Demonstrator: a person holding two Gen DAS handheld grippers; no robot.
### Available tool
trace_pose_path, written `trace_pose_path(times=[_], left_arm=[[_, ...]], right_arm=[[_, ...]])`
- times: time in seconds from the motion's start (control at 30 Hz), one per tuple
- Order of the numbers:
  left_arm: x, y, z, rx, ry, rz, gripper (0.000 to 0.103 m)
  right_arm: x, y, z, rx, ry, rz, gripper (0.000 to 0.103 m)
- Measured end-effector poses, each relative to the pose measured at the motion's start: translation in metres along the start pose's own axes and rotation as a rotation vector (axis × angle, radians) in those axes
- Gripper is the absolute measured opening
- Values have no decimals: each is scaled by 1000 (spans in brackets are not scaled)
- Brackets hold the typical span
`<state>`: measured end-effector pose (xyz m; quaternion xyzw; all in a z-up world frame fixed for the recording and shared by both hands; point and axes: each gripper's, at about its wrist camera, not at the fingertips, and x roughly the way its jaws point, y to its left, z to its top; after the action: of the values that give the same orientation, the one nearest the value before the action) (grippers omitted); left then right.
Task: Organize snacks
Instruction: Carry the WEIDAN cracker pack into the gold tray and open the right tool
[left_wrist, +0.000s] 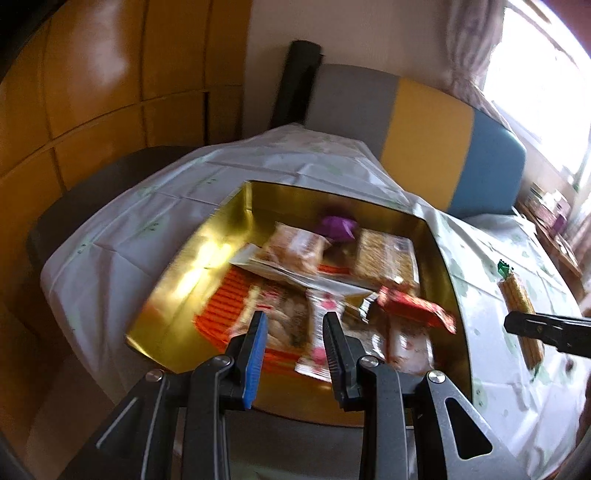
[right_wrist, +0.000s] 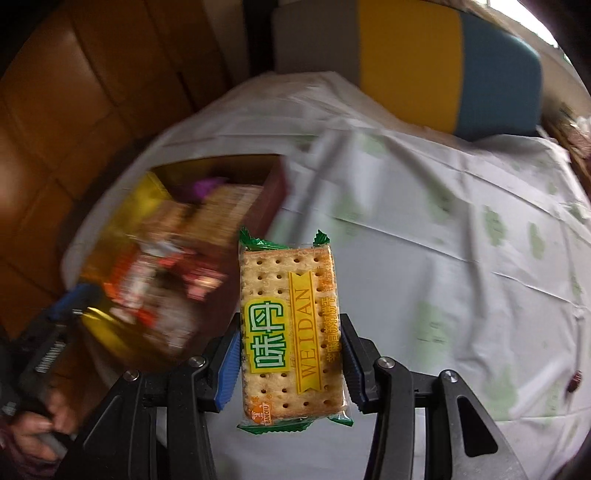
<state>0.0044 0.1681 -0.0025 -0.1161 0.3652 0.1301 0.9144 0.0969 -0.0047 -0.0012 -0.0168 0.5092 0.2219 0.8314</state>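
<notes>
Right gripper (right_wrist: 291, 354) pinches a cracker pack (right_wrist: 290, 332) across its width; both fingers (right_wrist: 229, 369) press the pack's long sides, and the pack stands lengthwise between them, green crimped ends top and bottom, yellow "WEIDAN" banner on the clear wrapper. Pack is lifted clear of the desk (right_wrist: 424, 229), which is covered with a white cloth with pale green print. In the left wrist view the same pack (left_wrist: 521, 317) shows edge-on at right, clamped by a dark finger (left_wrist: 535, 328) above the cloth. Left gripper (left_wrist: 295, 321) hangs over the near end of the gold box (left_wrist: 207, 258); its fingers (left_wrist: 255, 354) stand slightly apart with nothing between them, blue pad on the left one. Box sits on the desk to the left of the held pack and holds a loose pile of snacks: an orange-striped pack (left_wrist: 225, 306), a red pack (left_wrist: 413, 306), a purple wrapper (left_wrist: 338, 225), a cracker bar (left_wrist: 384, 258), others blurred. A hand (right_wrist: 37, 428) grips the left gripper's handle at the lower left of the right wrist view. Behind the desk, a chair back (left_wrist: 424, 147) in grey, yellow and blue.
</notes>
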Motion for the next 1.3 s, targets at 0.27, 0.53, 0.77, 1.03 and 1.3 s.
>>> trace_pose_path(times=[0.27, 0.53, 0.77, 1.03, 1.3], left_arm=[[-1, 31, 11, -77, -26, 52, 31], [7, 39, 9, -103, -10, 59, 31], [12, 35, 6, -87, 0, 71, 31], [6, 23, 3, -44, -12, 77, 41], [-4, 9, 1, -14, -31, 66, 48]], right_arm=[[20, 84, 19, 19, 33, 200, 48], [80, 115, 23, 33, 162, 228, 51], [82, 118, 12, -58, 139, 166, 41], [65, 119, 2, -107, 108, 155, 41], [24, 108, -17, -110, -46, 77, 41]])
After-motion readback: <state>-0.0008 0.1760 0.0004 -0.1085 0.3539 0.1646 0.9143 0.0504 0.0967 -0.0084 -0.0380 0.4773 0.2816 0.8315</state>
